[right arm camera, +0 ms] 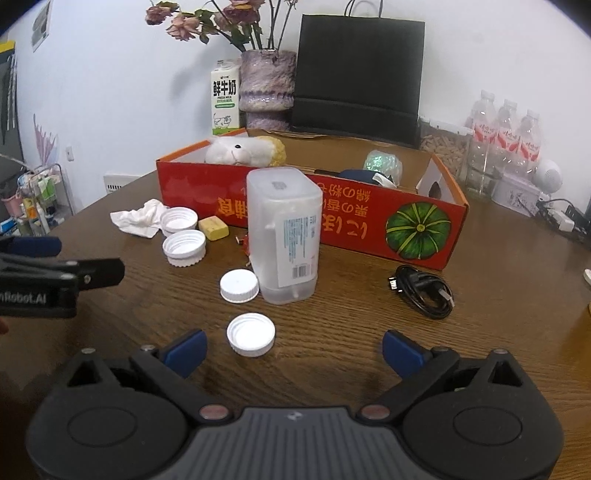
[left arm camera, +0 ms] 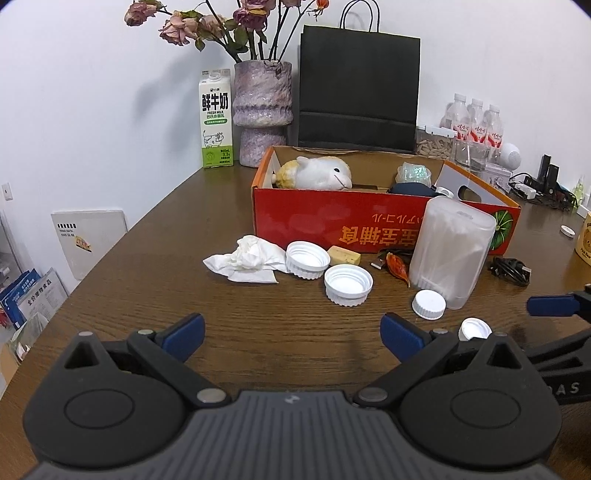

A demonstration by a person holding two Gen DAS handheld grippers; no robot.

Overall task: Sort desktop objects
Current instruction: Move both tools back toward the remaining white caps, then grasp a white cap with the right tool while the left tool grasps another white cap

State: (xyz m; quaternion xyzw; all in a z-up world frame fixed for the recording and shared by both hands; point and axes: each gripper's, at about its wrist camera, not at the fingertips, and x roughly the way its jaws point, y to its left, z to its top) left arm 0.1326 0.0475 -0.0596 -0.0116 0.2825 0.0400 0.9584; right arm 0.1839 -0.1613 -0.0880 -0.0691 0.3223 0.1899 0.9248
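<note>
On the bench [right arm camera: 369,350], just past my right gripper [right arm camera: 293,352], lay a white cap [right arm camera: 251,334], in front of the red box [right arm camera: 332,221]. Both grippers' jaws stood wide open, holding nothing; the left gripper [left arm camera: 291,338] too. The cap looked light, hard and smooth. I judged I should pinch its ribbed sides.

Setting: lived-in room of a home or small office, not a lab. Evidence: wood-grain table [left arm camera: 122,280] against a white wall; vase [left arm camera: 263,110] of dried roses [left arm camera: 177,31]; milk carton [left arm camera: 217,120]; black paper bag [left arm camera: 358,88]; bottled water [right arm camera: 506,136]; power strip with cables [left arm camera: 532,188]; pet-food packets on the floor [left arm camera: 26,299]; small cluttered rack [right arm camera: 40,199].
</note>
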